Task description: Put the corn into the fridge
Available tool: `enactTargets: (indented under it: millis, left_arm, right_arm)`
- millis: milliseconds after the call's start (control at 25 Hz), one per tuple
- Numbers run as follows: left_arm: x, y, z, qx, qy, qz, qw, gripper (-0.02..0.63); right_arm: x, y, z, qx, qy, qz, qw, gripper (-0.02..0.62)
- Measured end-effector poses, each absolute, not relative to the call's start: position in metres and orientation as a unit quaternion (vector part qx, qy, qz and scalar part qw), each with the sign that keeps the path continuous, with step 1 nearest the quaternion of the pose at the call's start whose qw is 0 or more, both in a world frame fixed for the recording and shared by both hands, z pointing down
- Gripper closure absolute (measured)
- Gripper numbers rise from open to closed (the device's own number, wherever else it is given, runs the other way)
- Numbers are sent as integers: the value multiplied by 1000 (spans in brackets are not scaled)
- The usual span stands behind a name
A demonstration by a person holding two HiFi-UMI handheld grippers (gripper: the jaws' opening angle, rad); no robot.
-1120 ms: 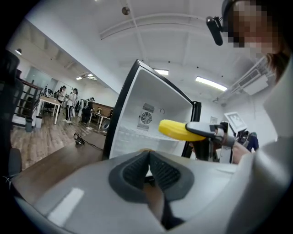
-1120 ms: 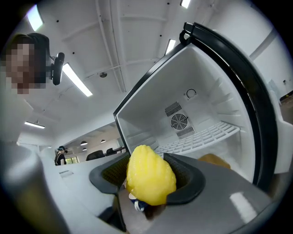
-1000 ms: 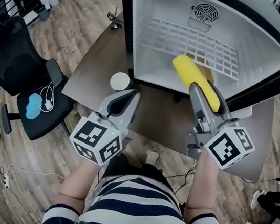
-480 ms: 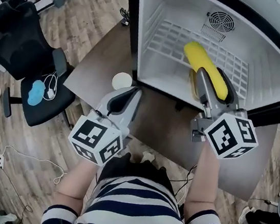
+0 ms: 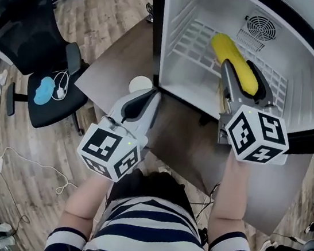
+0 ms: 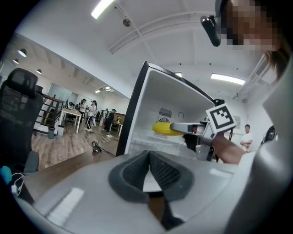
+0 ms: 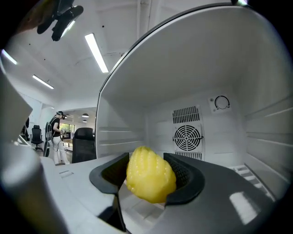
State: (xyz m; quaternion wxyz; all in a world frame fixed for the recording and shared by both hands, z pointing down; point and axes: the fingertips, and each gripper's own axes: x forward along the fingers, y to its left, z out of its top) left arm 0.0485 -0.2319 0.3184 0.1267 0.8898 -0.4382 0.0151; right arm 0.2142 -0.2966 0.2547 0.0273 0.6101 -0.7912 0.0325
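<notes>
Clamping corn (image 5: 235,66) inside the fridge (image 5: 179,26), right tongs (image 7: 149,178) (corn's near end hidden); left tongs (image 6: 149,171) closed, empty.

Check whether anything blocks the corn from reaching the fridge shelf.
Nothing visible does. The right gripper holds the corn inside the open fridge, above the wire shelf. The stretch of shelf in view ahead of the corn is bare.

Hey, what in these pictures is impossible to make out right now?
The corn: its rear half, in the head view, is covered by the right tool.
Whether the corn touches the wire shelf: in the right gripper view, the tool's body blocks the underside.
White round object beside the fridge: head view, partly behind the left tool; cup or lid unclear.
</notes>
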Motion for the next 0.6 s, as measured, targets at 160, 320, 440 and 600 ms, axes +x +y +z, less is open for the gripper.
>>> enactTargets:
  millis: [160,320,440,600]
  left_arm:
    - [50,-237,315,883,-453,6,119,606]
    - [53,-242,311,879,-465,3,107,606]
    - [51,-246,309,874,-477,1,98,606]
    - [45,-253,308,862,-497,-10,95,606]
  right_arm:
    - [214,-305,256,614,-788,16,51,354]
    - [213,-315,256,618,-782,-6,83,354]
    - [210,-320,261,618,-778,-23,112,354]
    - [211,-328,267,619,-771,-42,144,354]
